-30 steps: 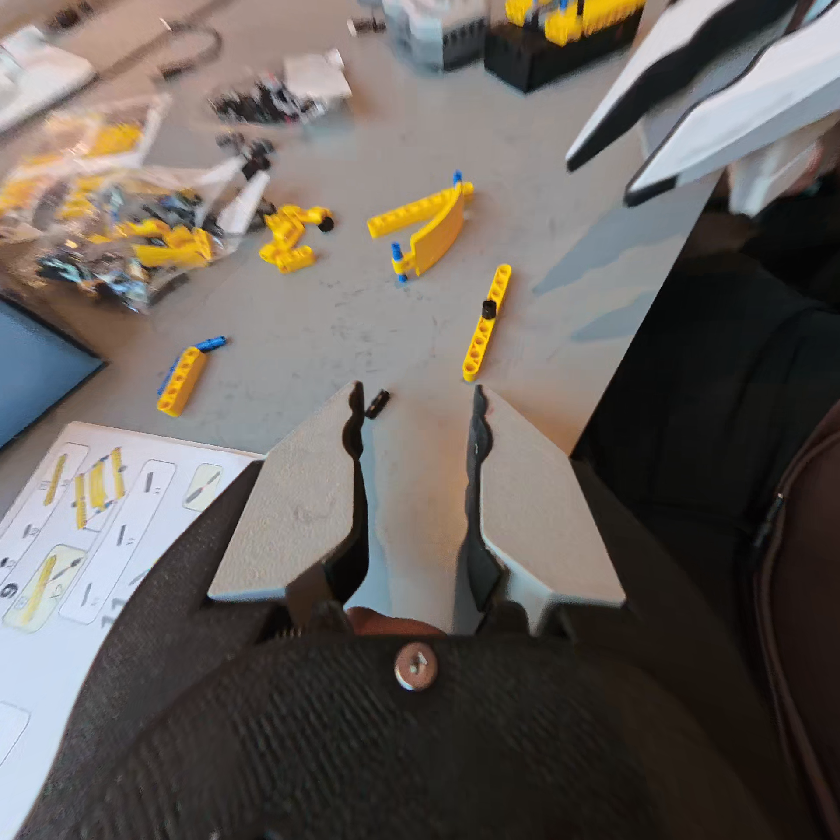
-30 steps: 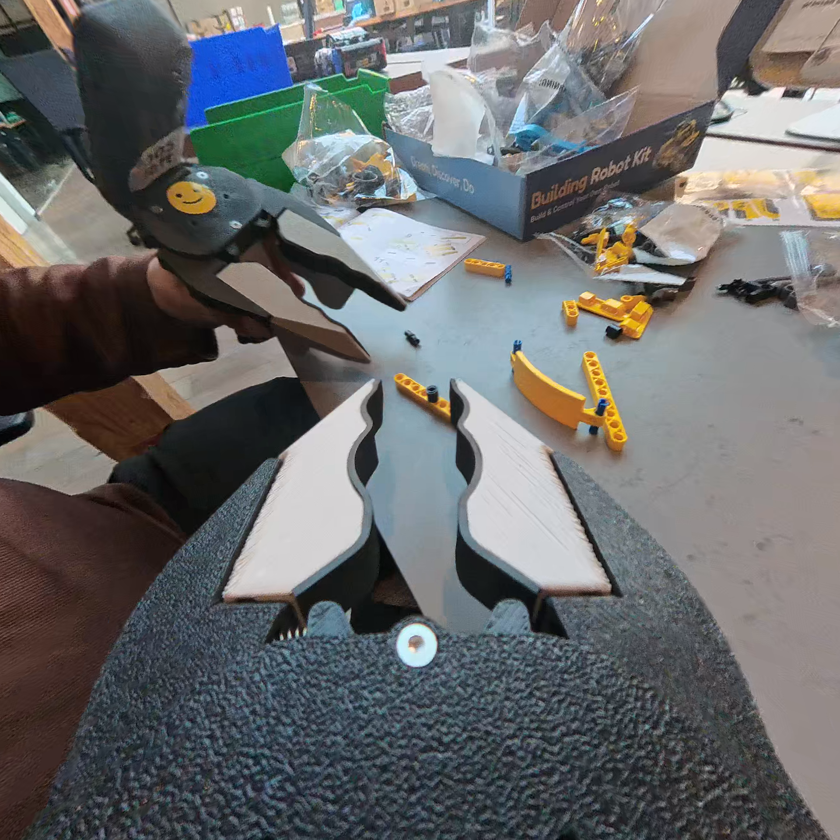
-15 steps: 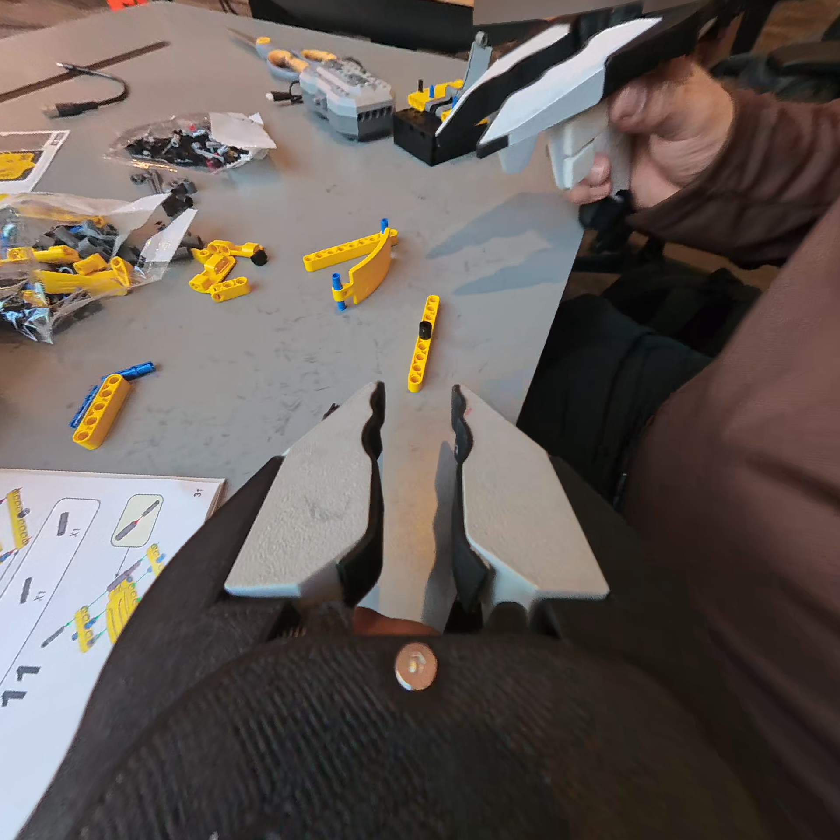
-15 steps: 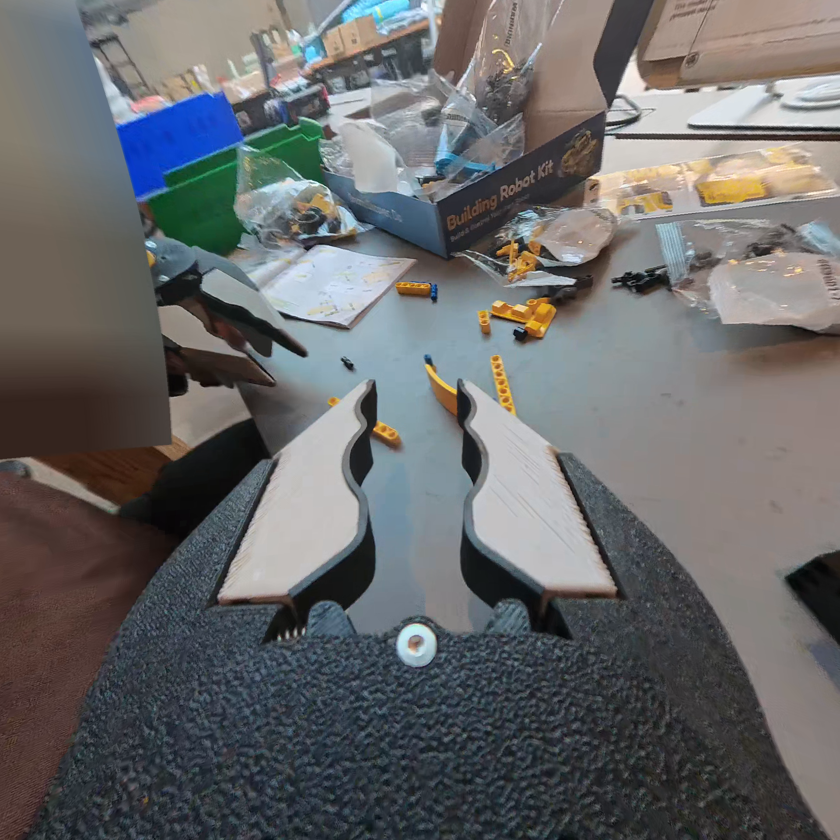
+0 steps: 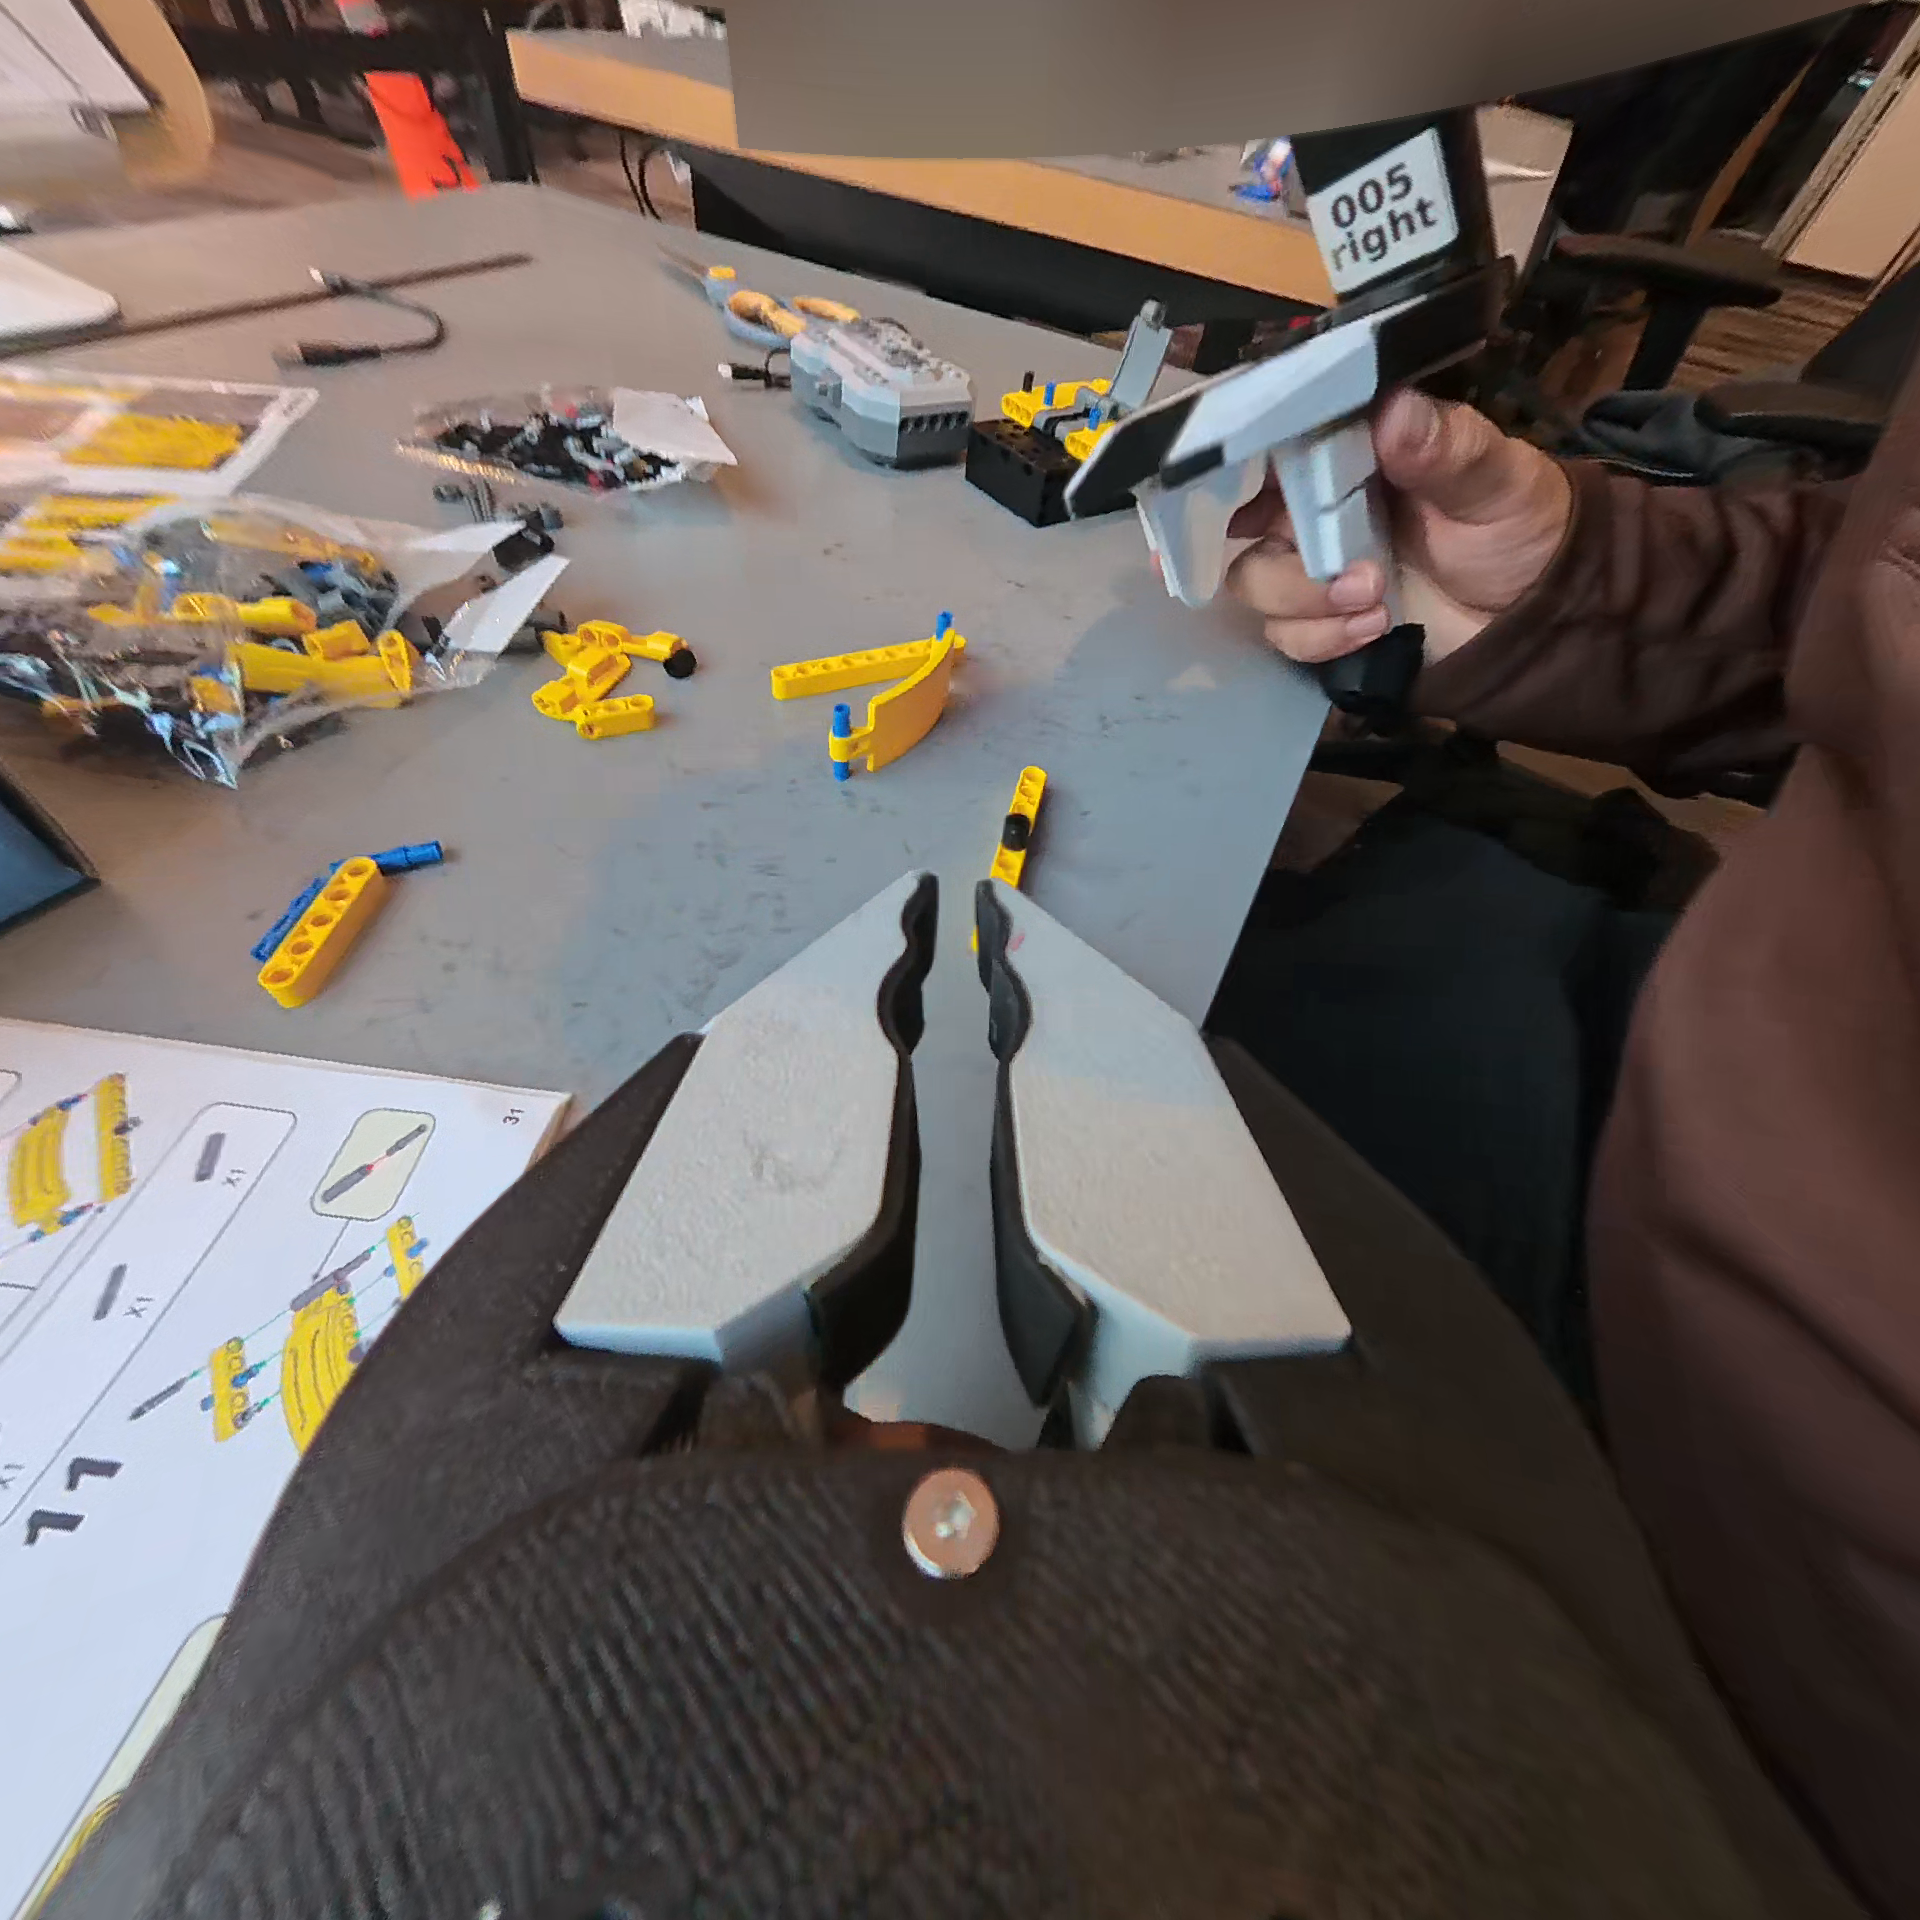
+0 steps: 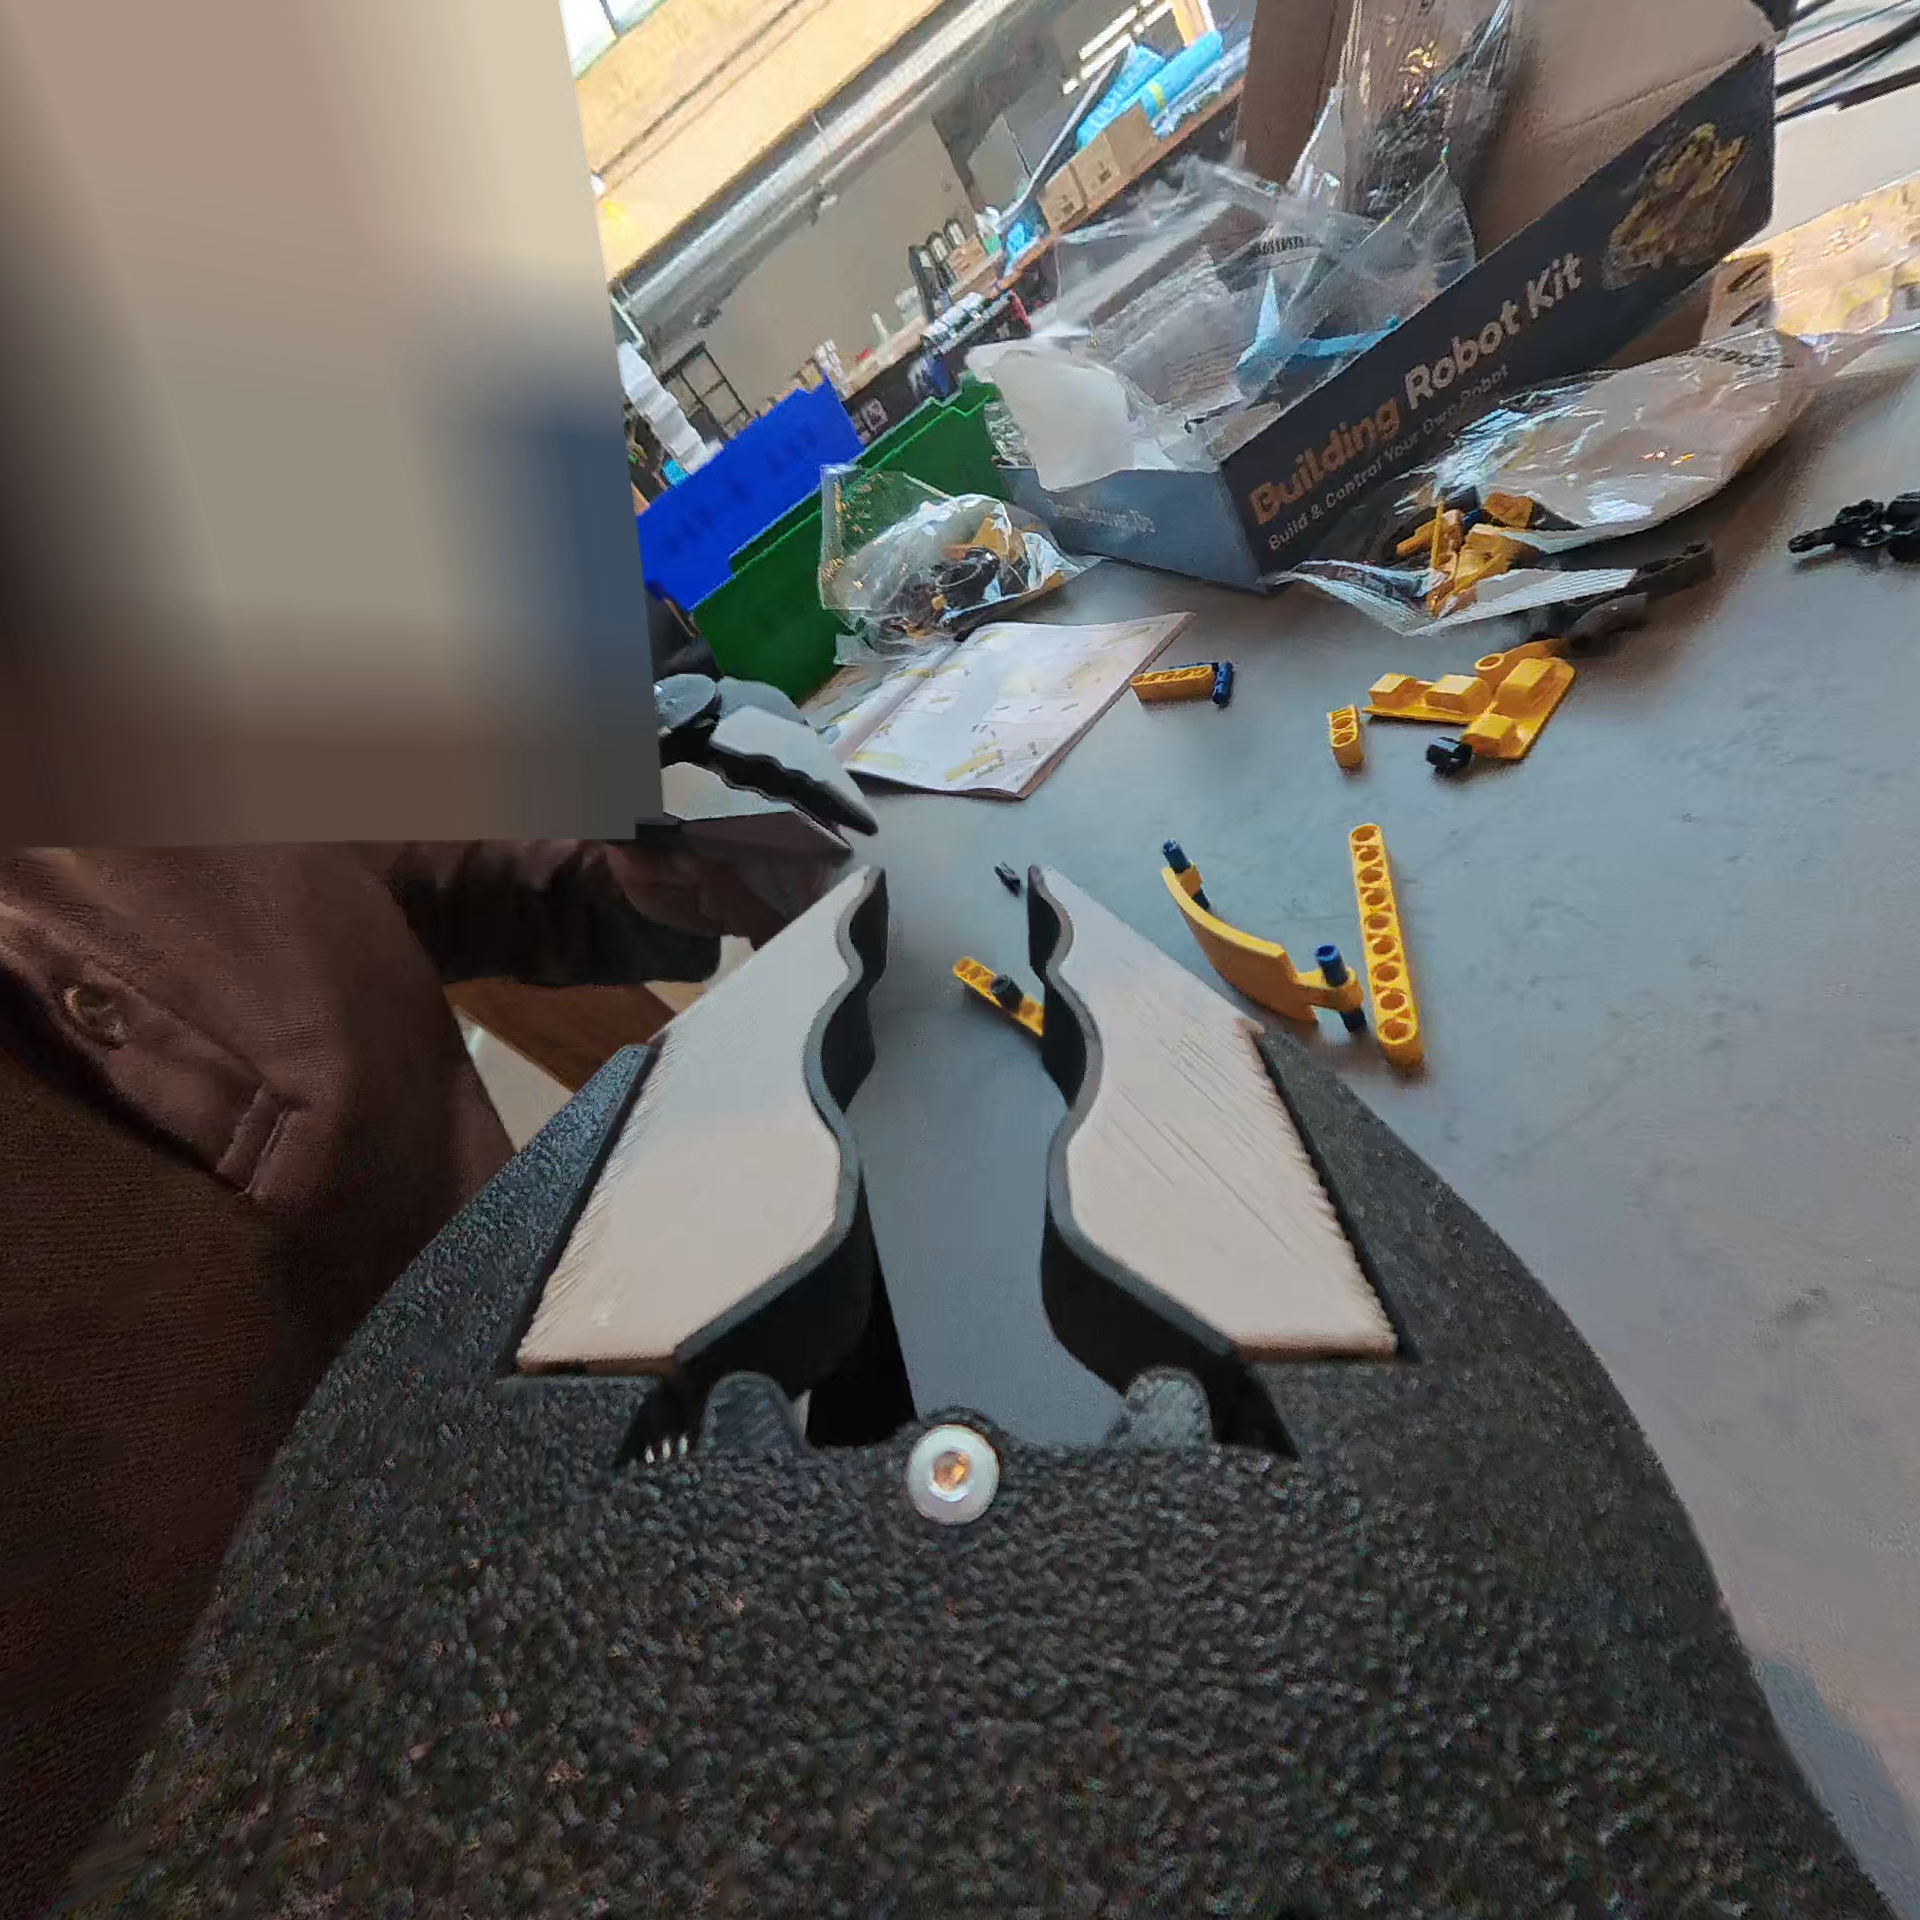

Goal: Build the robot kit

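- two tools in my hands: my left tool (image 5: 956,899) and my right tool (image 6: 956,883), each with two fingers and nothing between them.
- one surface (image 5: 644,894), grey, under all the parts.
- one short yellow beam (image 5: 1018,821) with one black pin in it, just ahead of my left tool.
- one curved yellow panel (image 5: 909,701) joined to one long yellow beam (image 5: 847,665).
- one loose yellow beam (image 5: 317,930) with blue pins beside it.
- one small heap of yellow connectors (image 5: 597,675).
- one instruction booklet (image 5: 156,1299), open.
- one cardboard kit box (image 6: 1455,395).
- two plastic bins behind, one blue bin (image 6: 748,488), one green bin (image 6: 821,561).
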### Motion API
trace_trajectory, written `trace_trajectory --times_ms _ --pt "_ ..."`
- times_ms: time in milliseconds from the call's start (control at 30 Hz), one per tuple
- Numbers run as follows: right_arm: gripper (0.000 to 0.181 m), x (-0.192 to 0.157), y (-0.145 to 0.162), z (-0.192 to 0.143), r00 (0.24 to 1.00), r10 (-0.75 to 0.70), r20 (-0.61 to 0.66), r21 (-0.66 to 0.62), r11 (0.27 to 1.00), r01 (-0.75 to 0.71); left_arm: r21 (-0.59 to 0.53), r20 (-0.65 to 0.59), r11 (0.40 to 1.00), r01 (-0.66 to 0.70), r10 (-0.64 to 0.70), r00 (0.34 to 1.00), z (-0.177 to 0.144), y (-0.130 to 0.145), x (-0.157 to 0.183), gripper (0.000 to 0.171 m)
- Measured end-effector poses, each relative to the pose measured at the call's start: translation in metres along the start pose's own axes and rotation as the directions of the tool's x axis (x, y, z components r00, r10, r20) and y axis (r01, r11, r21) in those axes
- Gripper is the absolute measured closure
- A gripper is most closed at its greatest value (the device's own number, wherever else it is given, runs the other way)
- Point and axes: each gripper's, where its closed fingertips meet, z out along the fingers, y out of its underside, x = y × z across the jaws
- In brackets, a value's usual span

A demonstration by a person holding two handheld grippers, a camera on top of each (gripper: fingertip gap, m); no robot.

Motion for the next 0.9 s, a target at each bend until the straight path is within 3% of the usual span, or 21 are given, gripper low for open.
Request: trace_trajectory --times_ms 133,233,300,367,467,567,700,900 --pt "0.142 0.003 0.022 -0.006 0.958 -0.223 -0.179 -0.108 0.973 0.206 0.080 0.050 0.987 -0.140 0.136 0.989 -0.007 -0.007 0.008 0.168" --pt "0.139 -0.005 0.014 -0.002 0.891 -0.365 -0.270 -0.135 0.931 0.340 0.132 0.217 0.966 -0.224 0.192 0.957 -0.015 -0.016 0.008 0.171" --pt "0.140 -0.008 0.008 0.000 0.850 -0.422 -0.315 -0.130 0.906 0.402 0.188 0.244 0.969 -0.160 0.111 0.963 -0.022 -0.028 0.040 0.171" --pt "0.141 -0.007 0.014 -0.004 0.810 -0.457 -0.368 -0.158 0.889 0.430 0.174 0.183 0.974 -0.146 0.114 0.976 -0.023 -0.028 0.093 0.166" --pt "0.139 -0.015 0.029 -0.013 0.781 -0.494 -0.383 -0.215 0.870 0.445 0.106 0.200 0.982 -0.156 0.133 0.971 -0.021 0.001 0.146 0.158" --pt "0.139 -0.009 0.029 -0.025 0.718 -0.540 -0.440 -0.242 0.841 0.484 0.067 0.189 0.994 -0.085 0.071 0.979 -0.007 0.048 0.172 0.148" --pt "0.139 0.010 0.023 -0.045 0.634 -0.562 -0.532 -0.282 0.823 0.493 -0.066 0.258 0.970 -0.235 0.245 0.935 0.017 0.077 0.164 0.148" --pt "0.139 0.036 0.020 -0.065 0.612 -0.524 -0.592 -0.293 0.848 0.443 -0.103 0.252 0.992 -0.067 0.091 0.963 0.032 0.090 0.145 0.146"
